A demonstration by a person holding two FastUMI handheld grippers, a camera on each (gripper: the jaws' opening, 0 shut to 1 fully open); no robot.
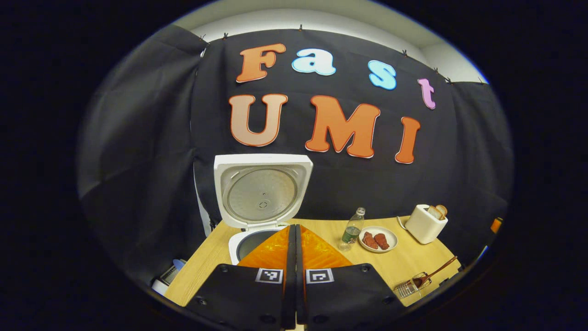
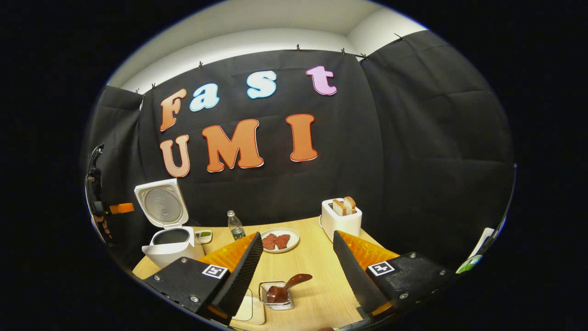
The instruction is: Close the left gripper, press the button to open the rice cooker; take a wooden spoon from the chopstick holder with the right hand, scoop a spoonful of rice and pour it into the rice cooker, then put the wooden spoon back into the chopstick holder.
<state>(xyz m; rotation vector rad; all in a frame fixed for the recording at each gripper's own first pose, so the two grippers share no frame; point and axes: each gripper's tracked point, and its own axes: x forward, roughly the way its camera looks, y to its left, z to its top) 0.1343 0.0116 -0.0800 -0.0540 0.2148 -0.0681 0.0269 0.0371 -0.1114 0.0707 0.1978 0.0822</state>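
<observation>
Left tongs (image 1: 295,257) closed, empty | right tongs (image 2: 296,271) wide | 1 wooden spoon (image 2: 285,288) | 1 rice cooker (image 2: 167,239) open

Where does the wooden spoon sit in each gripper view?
Left gripper view: the wooden spoon is at lower right, in the chopstick holder, handle slanting up to the right.
Right gripper view: low at centre, between the open fingers, the spoon stands in the holder.
Shared landmark: the plate beyond it.

You have the white rice cooker (image 2: 172,246) at the table's far left with its lid raised upright, and the wooden spoon (image 2: 287,287) leaning bowl-down in the wire chopstick holder (image 2: 277,296) near the front edge.
</observation>
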